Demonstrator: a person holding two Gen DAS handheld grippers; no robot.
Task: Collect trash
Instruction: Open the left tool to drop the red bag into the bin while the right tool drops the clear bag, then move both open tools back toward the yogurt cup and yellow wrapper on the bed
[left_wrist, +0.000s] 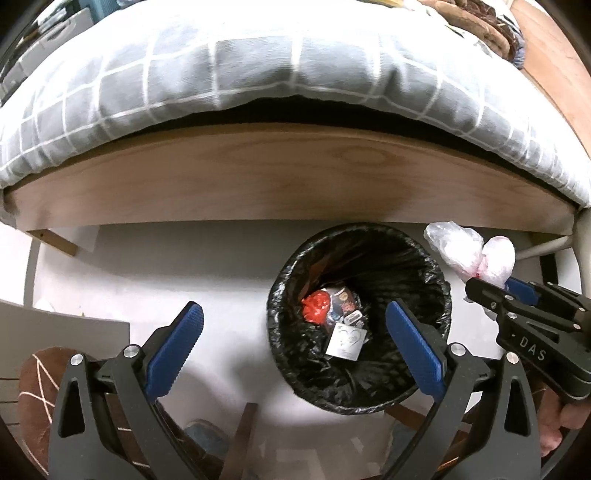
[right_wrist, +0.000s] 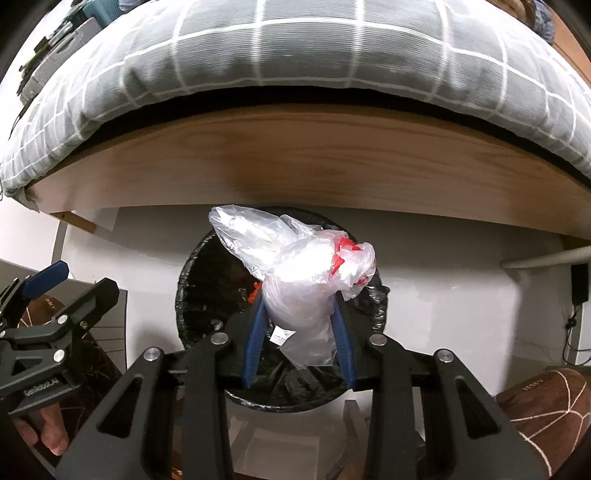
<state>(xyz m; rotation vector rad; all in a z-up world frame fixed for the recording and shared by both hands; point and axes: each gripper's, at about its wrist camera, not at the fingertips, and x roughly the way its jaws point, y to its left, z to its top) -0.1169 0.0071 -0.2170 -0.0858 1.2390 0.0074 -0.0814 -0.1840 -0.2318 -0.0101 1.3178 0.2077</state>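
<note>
A round bin (left_wrist: 406, 266) with a black liner stands on the white floor in front of the bed. In it lie a red wrapper (left_wrist: 316, 306) and a white packet (left_wrist: 345, 341). My left gripper (left_wrist: 295, 314) hangs above the bin's left side, open wide with nothing between its blue pads; it also shows in the right wrist view as the left gripper (right_wrist: 74, 284). My right gripper (right_wrist: 298, 306) is shut on a crumpled clear plastic bag (right_wrist: 295, 280) with red bits, held over the bin (right_wrist: 192, 295). From the left wrist, the right gripper (left_wrist: 496, 288) and bag (left_wrist: 458, 247) sit just right of the bin's rim.
A wooden bed frame (left_wrist: 295, 184) with a grey checked duvet (left_wrist: 258, 74) overhangs behind the bin. A brown slipper (left_wrist: 33, 387) is at lower left, another brown slipper (right_wrist: 546, 406) at lower right. A grey panel (left_wrist: 55, 325) stands at the left and a metal bed leg (right_wrist: 546, 258) at the right.
</note>
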